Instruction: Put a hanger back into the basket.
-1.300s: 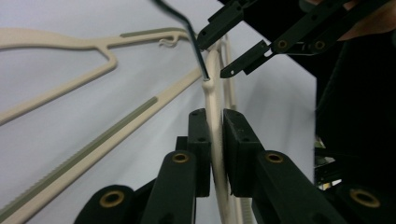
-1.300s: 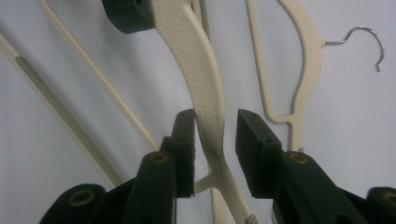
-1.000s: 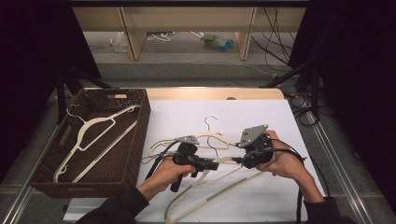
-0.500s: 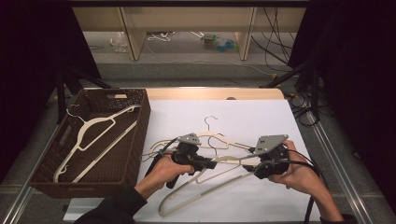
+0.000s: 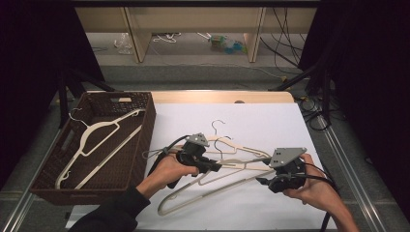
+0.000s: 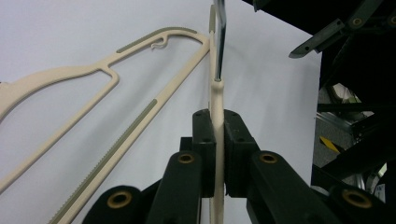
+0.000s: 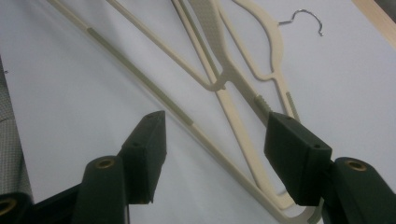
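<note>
Holding one cream hanger [image 6: 217, 112] clamped by its neck in our left gripper [image 5: 205, 166], we see its long axis run toward our right gripper [image 5: 265, 182], whose jaws have just been opening, nothing between them, above the white surface [image 5: 270, 121]; the basket [image 5: 140, 145] lies to our left.

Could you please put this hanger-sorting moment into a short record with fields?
surface: white table sheet
held item: cream plastic hanger with a metal hook, clamped near its neck
left gripper: shut on that hanger
right gripper: jaws open, just been opening, pressing on nothing, hangers lying below
container: dark brown woven basket at the left, holding one cream hanger
</note>
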`<state>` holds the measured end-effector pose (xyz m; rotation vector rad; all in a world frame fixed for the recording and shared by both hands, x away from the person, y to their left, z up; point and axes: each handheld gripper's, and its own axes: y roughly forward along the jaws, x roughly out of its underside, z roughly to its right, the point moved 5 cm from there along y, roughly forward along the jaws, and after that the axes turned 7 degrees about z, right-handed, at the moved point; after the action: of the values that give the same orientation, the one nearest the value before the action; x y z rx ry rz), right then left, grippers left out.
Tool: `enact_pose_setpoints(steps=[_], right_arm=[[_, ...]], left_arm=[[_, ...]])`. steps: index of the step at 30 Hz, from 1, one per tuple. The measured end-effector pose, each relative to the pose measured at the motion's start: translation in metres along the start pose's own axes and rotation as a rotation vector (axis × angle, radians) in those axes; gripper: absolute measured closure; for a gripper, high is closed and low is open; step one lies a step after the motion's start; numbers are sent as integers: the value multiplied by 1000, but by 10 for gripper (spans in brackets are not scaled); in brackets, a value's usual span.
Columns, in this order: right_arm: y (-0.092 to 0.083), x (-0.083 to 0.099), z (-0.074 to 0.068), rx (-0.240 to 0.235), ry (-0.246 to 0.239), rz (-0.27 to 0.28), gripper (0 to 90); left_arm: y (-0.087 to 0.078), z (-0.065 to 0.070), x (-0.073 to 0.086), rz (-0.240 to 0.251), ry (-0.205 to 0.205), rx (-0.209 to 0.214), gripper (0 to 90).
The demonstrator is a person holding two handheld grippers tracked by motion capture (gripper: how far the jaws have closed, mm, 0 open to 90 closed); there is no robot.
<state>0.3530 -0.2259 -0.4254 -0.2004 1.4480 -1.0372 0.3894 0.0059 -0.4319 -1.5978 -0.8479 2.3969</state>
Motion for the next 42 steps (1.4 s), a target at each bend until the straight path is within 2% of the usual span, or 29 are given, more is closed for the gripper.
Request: enact_pose_setpoints(steps=[5, 9, 12, 16, 19, 20, 27, 32, 34, 36, 37, 40, 42], right_arm=[[-2, 3, -3, -1, 9, 1, 399], [-5, 5, -3, 4, 12, 7, 399], [-7, 6, -4, 1, 10, 11, 397], [-8, 7, -7, -8, 18, 14, 395], [-6, 7, -9, -10, 17, 19, 391], [-6, 8, -10, -14, 17, 18, 388], [0, 12, -16, -42, 19, -4, 386], [-1, 14, -17, -41, 27, -2, 387], [0, 15, -17, -43, 19, -5, 387], [-1, 15, -19, -51, 42, -15, 387], [0, 16, -19, -51, 27, -11, 387], [1, 17, -19, -53, 26, -10, 386], [1, 18, -19, -48, 26, -12, 386]], left_arm=[[-4, 3, -9, -20, 31, -4, 854], [-13, 2, -22, -30, 49, -19, 854], [-23, -1, -33, -10, 45, -52, 854], [-41, -10, -45, 15, 12, -81, 854], [-57, -15, -53, 20, 19, -121, 854], [-63, -16, -56, 30, 14, -118, 854], [-105, -22, -71, 62, 8, -185, 854], [-138, -29, -80, 102, -9, -217, 854], [-151, -33, -82, 118, -21, -235, 854], [-164, -38, -82, 129, -28, -259, 854], [-170, -41, -81, 134, -34, -274, 854], [-187, -52, -77, 137, -38, -306, 854], [-202, -60, -73, 150, -55, -333, 854]])
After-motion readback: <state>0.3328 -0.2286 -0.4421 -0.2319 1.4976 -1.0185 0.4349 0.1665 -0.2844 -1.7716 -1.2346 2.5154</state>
